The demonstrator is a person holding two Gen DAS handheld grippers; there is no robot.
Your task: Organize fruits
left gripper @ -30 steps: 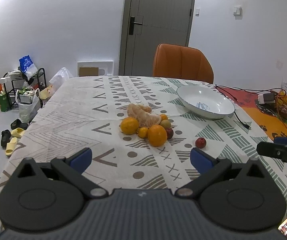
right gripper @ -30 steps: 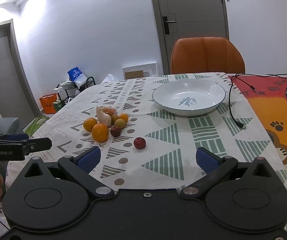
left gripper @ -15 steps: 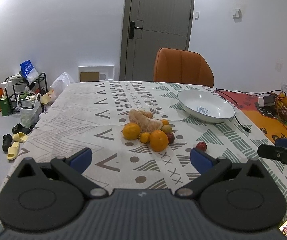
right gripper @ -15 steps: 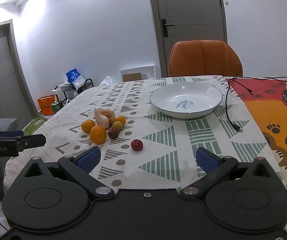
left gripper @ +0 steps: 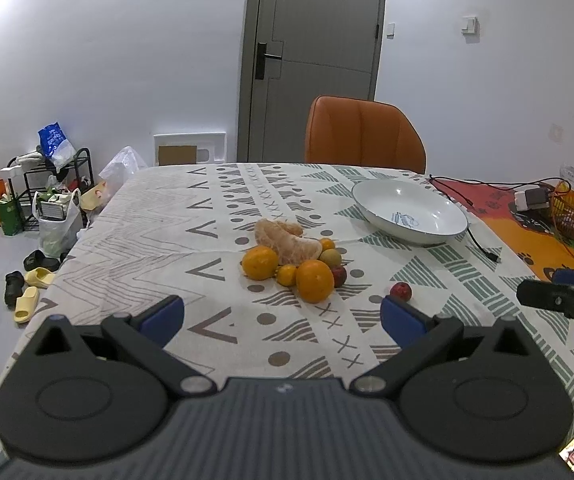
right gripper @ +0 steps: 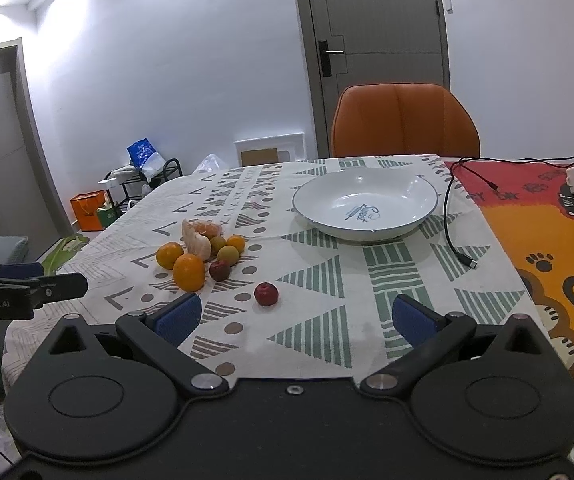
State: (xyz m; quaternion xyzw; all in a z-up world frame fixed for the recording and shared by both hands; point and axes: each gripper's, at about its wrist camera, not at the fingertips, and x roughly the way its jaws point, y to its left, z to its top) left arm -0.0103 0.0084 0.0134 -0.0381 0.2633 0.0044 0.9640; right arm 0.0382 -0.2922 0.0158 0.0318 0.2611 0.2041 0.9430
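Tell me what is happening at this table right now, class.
A person holds two tools over the patterned tablecloth, and both are open and empty: the left tool and the right tool. A pile of oranges and small fruits lies untouched, with one small red fruit apart from it. The white ceramic bowl holds no fruit, so sorting has not begun.

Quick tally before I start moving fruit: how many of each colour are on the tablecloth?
Orange whole fruits: 4 (2 large, 2 small)
Red fruits: 2 (one apart from the pile)
Yellow-green fruits: 2
Peeled citrus pile: 1
Total: 9, combining both wrist views, since each hides a fruit or two.
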